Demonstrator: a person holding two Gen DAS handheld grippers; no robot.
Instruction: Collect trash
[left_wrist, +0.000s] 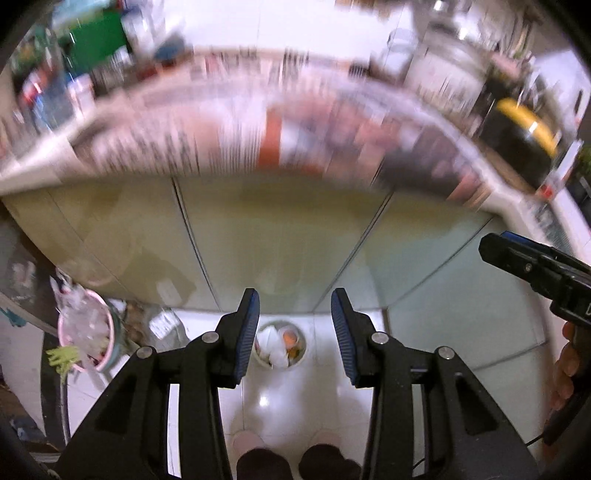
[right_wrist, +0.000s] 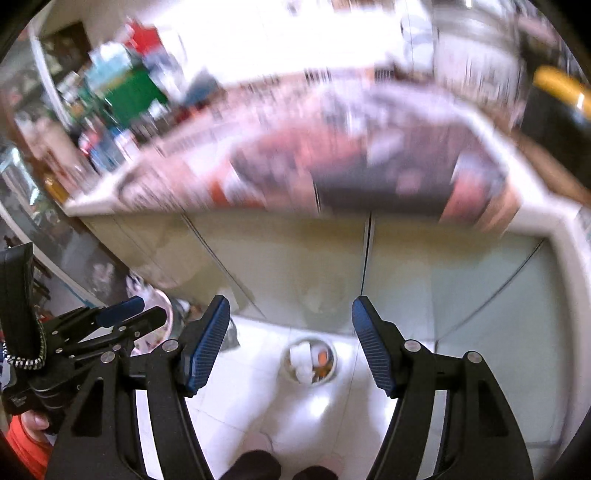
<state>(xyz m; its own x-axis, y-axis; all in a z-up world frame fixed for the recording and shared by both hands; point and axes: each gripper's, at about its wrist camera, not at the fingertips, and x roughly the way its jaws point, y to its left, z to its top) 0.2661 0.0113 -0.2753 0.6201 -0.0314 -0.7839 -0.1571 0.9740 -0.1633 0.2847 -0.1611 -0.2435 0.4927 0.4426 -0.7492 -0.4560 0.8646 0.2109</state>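
Both wrist cams sit high, facing down past cabinet doors (left_wrist: 280, 236) to the floor. Shared: trash bin (left_wrist: 279, 345) lower center, blurred bench (right_wrist: 332, 173) across frame top.

Parted left gripper (left_wrist: 294, 334) above trash bin (left_wrist: 279, 345)

Home kitchen: white counter (left_wrist: 33, 168) spread with newspaper (left_wrist: 229, 133), pale cabinet doors (left_wrist: 273, 240) below it, small trash bin (left_wrist: 280, 345) on white tiled floor (left_wrist: 266, 406).
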